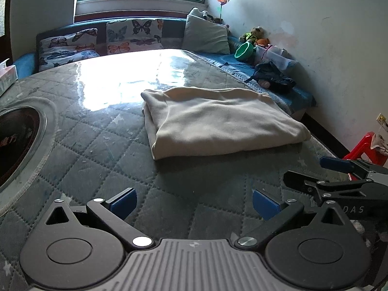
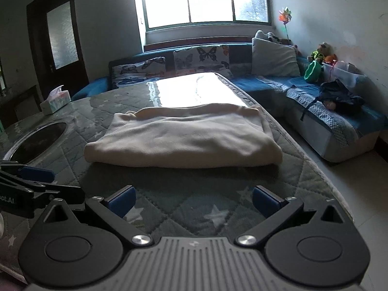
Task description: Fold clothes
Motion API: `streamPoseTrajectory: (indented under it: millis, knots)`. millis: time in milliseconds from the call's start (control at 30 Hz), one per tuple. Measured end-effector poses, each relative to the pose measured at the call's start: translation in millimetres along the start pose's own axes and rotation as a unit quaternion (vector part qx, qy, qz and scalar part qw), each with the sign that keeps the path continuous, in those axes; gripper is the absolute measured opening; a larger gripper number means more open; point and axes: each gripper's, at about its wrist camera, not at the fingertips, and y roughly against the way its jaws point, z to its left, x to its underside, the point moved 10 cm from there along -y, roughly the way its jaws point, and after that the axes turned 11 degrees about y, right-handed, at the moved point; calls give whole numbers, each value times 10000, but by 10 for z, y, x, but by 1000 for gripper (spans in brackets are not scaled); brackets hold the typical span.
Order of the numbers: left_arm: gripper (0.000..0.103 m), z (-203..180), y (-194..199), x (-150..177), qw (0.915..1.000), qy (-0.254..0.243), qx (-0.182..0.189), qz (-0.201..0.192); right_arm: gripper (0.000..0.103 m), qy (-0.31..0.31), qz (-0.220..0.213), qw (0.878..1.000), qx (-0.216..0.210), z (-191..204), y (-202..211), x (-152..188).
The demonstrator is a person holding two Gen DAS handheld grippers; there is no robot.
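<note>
The beige garment (image 1: 218, 118) lies folded into a thick rectangle on the quilted cover of the tabletop (image 1: 101, 150), toward the far right part of it, with its right edge close to the tabletop border. Its folded edges look rounded and soft, and some light wrinkles cross the top layer. In the right wrist view the same garment (image 2: 184, 140) sits straight ahead, flat, with nothing resting on it.

The left hand-held gripper (image 1: 194, 203) hangs just in front of the garment and does not touch it. Its two blue pads are spread wide apart and there is nothing between them. The right hand-held gripper (image 2: 192, 200) is also before the near edge of the garment, apart from it, with its fingers wide apart and holding nothing. Each one appears at the side of the other's view, so they are next to each other.

On the left of the tabletop there is a round dark inset (image 1: 17, 143) with a pale rim, and farther back a tissue box (image 2: 55, 99). Behind the tabletop stands a blue sofa (image 2: 278, 82) with butterfly cushions (image 1: 134, 36) and a grey pillow (image 2: 274, 58), under a bright window (image 2: 206, 0). On the sofa's right side lie a green bowl (image 1: 245, 51), a clear plastic box (image 2: 344, 72) and dark clothing (image 1: 271, 75).
</note>
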Motion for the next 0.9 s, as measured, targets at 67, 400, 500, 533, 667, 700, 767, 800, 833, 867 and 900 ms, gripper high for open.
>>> streamPoseTrajectory:
  millis: [67,400,500,533,667,700,767,800,833,867,900]
  knots:
    - [103,-7,10,13,10000,-3,1,9,103,-11,2,10000,7,-4,13,13]
    - [103,-79,46,72,10000,-67,27,25,103,-43,-34,10000,56,-17,109,58]
    - [103,-93,54,90,10000,-79,32,38,103,-53,-42,10000,58,-13,128,67]
    - [103,-99,58,94,9999,-84,38,40,103,-52,-46,10000,57,-11,135,69]
    - [103,-127,72,103,9999,-114,61,35,103,-37,-69,10000,46,6,157,67]
    - [103,-133,74,105,9999,-117,64,37,103,-30,-70,10000,49,12,160,66]
    - [103,-144,81,109,9999,-118,75,34,103,-18,-80,10000,42,23,169,65]
    - [103,-148,83,110,9999,-117,80,32,103,-15,-86,10000,38,27,173,64]
    - [103,-150,84,112,9999,-117,81,34,103,-15,-91,10000,37,30,176,63]
    - [103,-152,85,114,9999,-117,81,36,103,-15,-94,9999,36,34,179,61]
    - [103,-155,85,115,9999,-120,84,38,103,-14,-95,9999,37,39,181,60]
